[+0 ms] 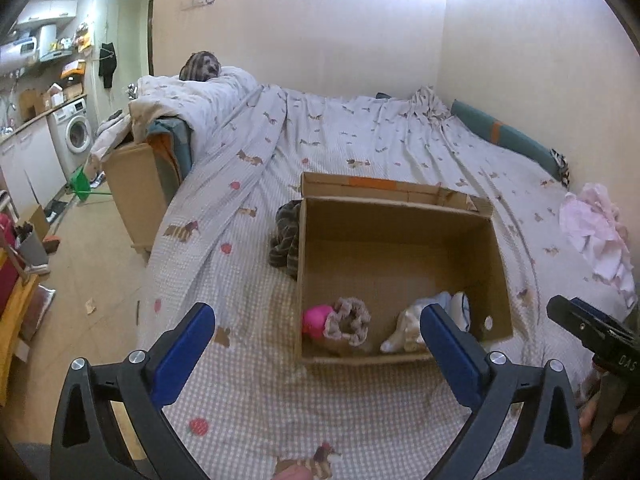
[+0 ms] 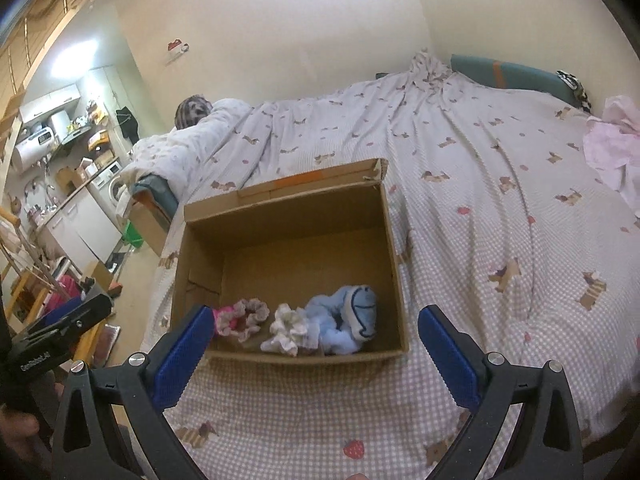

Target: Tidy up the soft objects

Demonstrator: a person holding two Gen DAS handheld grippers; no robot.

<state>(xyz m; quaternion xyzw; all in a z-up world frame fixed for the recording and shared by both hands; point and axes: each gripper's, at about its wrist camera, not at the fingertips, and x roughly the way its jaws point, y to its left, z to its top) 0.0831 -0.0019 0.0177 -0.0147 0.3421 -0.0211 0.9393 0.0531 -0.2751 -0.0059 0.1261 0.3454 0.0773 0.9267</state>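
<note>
Left wrist view: shows you a striped brown cloth (image 1: 286,236) on the bed touching the box's outer wall; the right wrist view hides it behind the box.
Right wrist view: gives you the clearer look at the blue plush (image 2: 352,320) and white ruffled piece (image 2: 289,330).
Claws: your left gripper (image 1: 316,328) and right gripper (image 2: 314,330) both gape wide, holding nothing.
Soft things: pink ball (image 1: 316,320) with frilly scrunchie (image 1: 350,320); all lie along the near wall inside the cardboard box (image 1: 400,236).
Surface: checked bedspread (image 1: 320,400) with dog prints; pink cloth (image 1: 596,232) at its far right.
Room: washing machine (image 1: 76,134) far left.
</note>
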